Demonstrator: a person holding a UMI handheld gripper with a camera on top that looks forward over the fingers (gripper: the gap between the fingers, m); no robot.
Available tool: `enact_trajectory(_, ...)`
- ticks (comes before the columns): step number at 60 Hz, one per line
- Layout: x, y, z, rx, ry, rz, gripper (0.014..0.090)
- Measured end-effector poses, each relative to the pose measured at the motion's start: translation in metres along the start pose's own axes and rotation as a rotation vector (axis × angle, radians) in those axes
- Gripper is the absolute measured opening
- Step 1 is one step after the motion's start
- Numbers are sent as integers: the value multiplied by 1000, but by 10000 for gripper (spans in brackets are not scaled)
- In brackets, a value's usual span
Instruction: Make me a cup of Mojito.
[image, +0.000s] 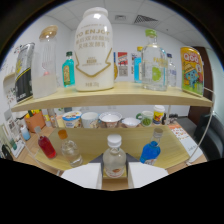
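Note:
My gripper (114, 176) is shut on a small clear bottle (114, 159) with a white cap and an orange label. Its two pale fingers (82, 175) press on the bottle's lower sides. The bottle is upright, held in front of the near edge of the wooden table (100, 137). On the table beyond it stand a red bottle (46, 146), a clear bottle with an orange cap (70, 149) and a blue bottle with a grey cap (151, 150).
A row of cups and bowls (100, 119) lines the back of the table. A shelf (125, 94) above carries a large white bottle (94, 50), a tall glass jar (47, 62), a teal bottle (68, 70), a clear green-labelled bottle (154, 62) and cans (191, 70).

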Motion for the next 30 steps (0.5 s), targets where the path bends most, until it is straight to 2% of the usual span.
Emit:
enact_trajectory(13,42,7,-49,23,74,-9,339)
enact_trajectory(23,82,32,-69,-11,167,-49,339)
enact_trajectory(30,103,45,-71,-29,246,-215,338)
